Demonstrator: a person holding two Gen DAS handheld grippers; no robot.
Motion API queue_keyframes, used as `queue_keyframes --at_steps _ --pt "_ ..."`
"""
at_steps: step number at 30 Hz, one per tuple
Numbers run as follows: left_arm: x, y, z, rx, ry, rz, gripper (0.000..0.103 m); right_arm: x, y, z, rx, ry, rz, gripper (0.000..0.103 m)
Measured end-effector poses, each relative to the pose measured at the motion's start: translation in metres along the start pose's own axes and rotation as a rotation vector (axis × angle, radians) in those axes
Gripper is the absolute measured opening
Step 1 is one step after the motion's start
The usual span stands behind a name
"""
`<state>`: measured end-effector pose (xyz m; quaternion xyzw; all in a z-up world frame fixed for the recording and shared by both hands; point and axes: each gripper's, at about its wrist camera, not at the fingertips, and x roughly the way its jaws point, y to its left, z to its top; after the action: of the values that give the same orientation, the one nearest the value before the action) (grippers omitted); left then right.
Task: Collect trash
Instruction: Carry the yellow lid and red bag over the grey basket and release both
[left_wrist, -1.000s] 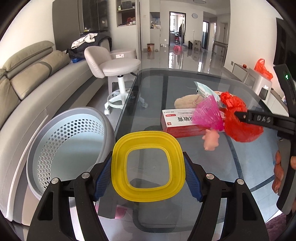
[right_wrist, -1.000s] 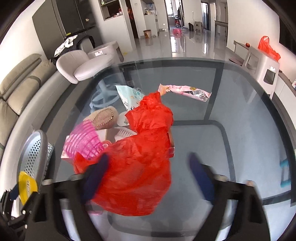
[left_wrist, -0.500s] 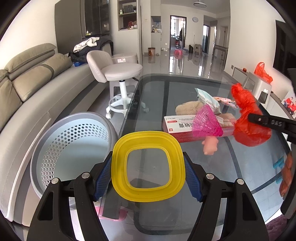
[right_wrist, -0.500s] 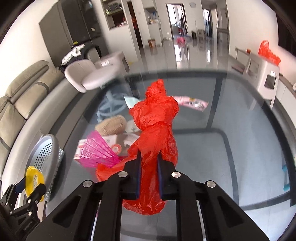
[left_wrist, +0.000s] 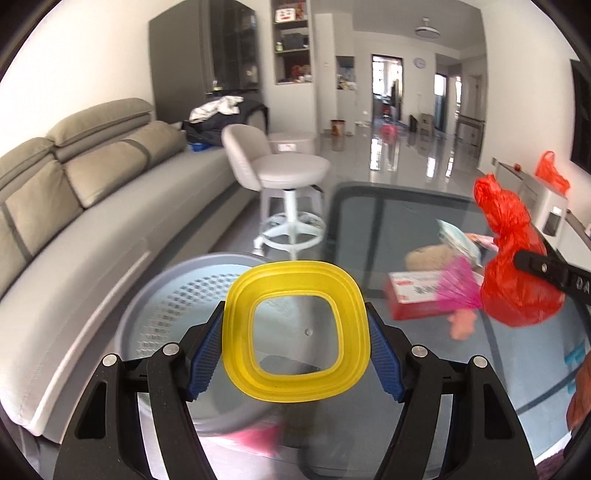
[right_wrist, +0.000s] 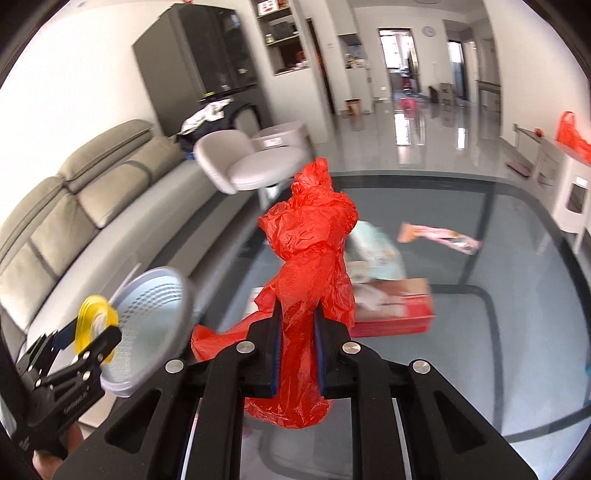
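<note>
Presently two pieces of trash are in hand and none is seen inside the basket (left_wrist: 177, 295), the perforated grey bin taken here as the landmark.

Left gripper (left_wrist: 295, 338): jaws spread wide and pressing on both edges of a yellow square lid (left_wrist: 295, 328), held above the near rim of the basket and not yet released.

Right gripper (right_wrist: 297, 343): jaws pressed nearly together, pinching a crumpled red plastic bag (right_wrist: 310, 266). The bag hangs clear of the glass table (right_wrist: 517, 295), well to the right of the basket.

Outstanding on the table, all on the side away from the basket:
- a red and white box (right_wrist: 399, 314), nearest the basket of the remaining items;
- a pink fan-shaped piece (left_wrist: 458, 288) with a small pink figure (left_wrist: 461, 326) just beside it, over the box as seen from the left wrist;
- a pale blue packet (right_wrist: 376, 254) beyond the box;
- a pink wrapper (right_wrist: 439, 234) farthest from the basket;
- a beige woven item (left_wrist: 428, 254), whose status as trash I cannot tell.

The basket's visible interior appears bare, though blur hides part of it.

Assessment: the task is at an early stage, with two drops pending and at least five items left to collect.
</note>
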<state>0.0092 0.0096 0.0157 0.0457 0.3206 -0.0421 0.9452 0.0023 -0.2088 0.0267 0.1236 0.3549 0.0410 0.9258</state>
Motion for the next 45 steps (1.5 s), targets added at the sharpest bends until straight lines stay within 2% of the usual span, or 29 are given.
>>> queue_keyframes --at_steps 4,8,14,17,20,28,37,39,40,41,43,45 --pt "0.001 0.026 0.002 -0.009 0.011 0.043 0.069 0.013 0.036 0.001 -0.044 0.02 0.077 0.014" --pt "0.009 0.055 -0.001 -0.015 0.035 0.104 0.069 0.029 0.077 0.0 -0.116 0.033 0.117 0.014" --pt "0.024 0.093 -0.005 -0.067 0.08 0.114 0.069 0.061 0.121 -0.006 -0.155 0.099 0.189 0.014" --pt "0.036 0.114 -0.012 -0.095 0.106 0.15 0.069 0.077 0.14 -0.005 -0.165 0.128 0.212 0.014" --pt "0.046 0.131 -0.012 -0.142 0.135 0.137 0.069 0.093 0.155 -0.007 -0.161 0.164 0.24 0.014" --pt "0.055 0.147 -0.018 -0.157 0.175 0.141 0.069 0.13 0.181 -0.015 -0.174 0.248 0.282 0.014" --pt "0.063 0.159 -0.023 -0.188 0.217 0.128 0.071 0.145 0.192 -0.022 -0.183 0.28 0.301 0.016" --pt "0.061 0.16 -0.024 -0.192 0.216 0.127 0.072 0.146 0.194 -0.022 -0.189 0.276 0.298 0.018" --pt "0.06 0.16 -0.024 -0.194 0.215 0.129 0.074 0.145 0.193 -0.021 -0.19 0.271 0.294 0.026" --pt "0.059 0.16 -0.024 -0.196 0.211 0.132 0.079 0.145 0.191 -0.021 -0.19 0.265 0.29 0.041" --pt "0.058 0.161 -0.024 -0.201 0.204 0.134 0.082 0.14 0.186 -0.019 -0.175 0.237 0.291 0.053" --pt "0.057 0.16 -0.024 -0.204 0.202 0.135 0.083 0.136 0.182 -0.018 -0.165 0.217 0.291 0.053"
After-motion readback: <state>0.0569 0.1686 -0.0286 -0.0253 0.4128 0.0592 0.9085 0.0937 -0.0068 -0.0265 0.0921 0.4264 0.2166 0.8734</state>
